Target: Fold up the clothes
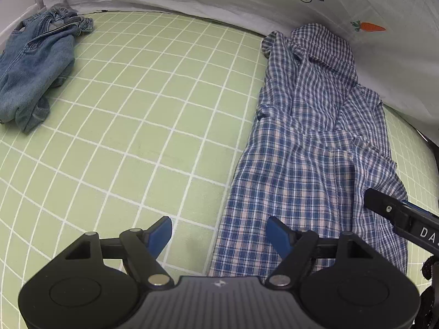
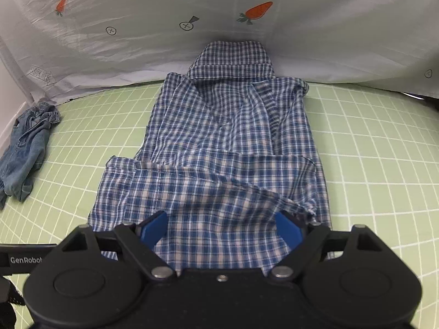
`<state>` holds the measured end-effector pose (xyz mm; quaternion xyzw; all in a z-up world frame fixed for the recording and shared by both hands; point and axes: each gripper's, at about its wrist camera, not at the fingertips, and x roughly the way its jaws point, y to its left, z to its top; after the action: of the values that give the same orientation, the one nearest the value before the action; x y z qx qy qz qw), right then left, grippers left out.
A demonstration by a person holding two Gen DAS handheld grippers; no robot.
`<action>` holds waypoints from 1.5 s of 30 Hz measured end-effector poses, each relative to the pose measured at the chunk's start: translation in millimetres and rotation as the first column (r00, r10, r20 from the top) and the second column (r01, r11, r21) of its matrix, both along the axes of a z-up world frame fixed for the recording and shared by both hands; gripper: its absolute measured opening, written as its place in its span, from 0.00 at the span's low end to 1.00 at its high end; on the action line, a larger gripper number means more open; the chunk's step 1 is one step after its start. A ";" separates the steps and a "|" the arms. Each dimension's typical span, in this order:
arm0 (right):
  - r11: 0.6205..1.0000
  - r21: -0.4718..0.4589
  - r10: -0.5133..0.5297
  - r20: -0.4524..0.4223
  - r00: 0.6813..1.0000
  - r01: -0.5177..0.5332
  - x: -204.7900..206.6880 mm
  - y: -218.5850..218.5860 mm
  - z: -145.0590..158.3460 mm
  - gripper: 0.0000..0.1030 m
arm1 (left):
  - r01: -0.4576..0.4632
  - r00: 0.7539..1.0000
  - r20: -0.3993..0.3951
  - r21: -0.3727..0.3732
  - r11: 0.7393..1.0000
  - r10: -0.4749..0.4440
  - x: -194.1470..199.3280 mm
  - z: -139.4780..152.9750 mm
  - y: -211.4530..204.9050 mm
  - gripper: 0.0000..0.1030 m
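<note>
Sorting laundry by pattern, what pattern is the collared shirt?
Blue and white plaid shirt, clearest in the right wrist view.

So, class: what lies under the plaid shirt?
The plaid shirt lies on the green grid mat, which shows all around it. Its collar leans against the white sheet behind. Anything beneath the fabric is covered.

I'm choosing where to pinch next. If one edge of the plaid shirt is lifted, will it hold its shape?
Probably not. The plaid shirt lies in soft creases and overlapping flaps, so it looks thin and floppy; a lifted edge would likely droop and the folded layers slide open. It seems light, so pushing it may bunch it on the green grid mat rather than slide it whole.
</note>
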<state>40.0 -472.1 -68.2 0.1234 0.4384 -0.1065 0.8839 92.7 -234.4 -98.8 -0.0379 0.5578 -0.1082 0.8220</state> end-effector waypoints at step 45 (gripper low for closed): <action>0.906 0.328 -0.271 -0.039 0.962 0.268 -68.2 -93.6 -23.0 0.72 | -0.057 0.986 -0.158 -0.085 0.995 0.043 -5.4 -18.7 29.5 0.78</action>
<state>-28.2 -565.8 -91.2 0.3294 0.4252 -0.1521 0.8292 87.2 -204.8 -117.4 -0.0969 0.6140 -0.1088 0.7757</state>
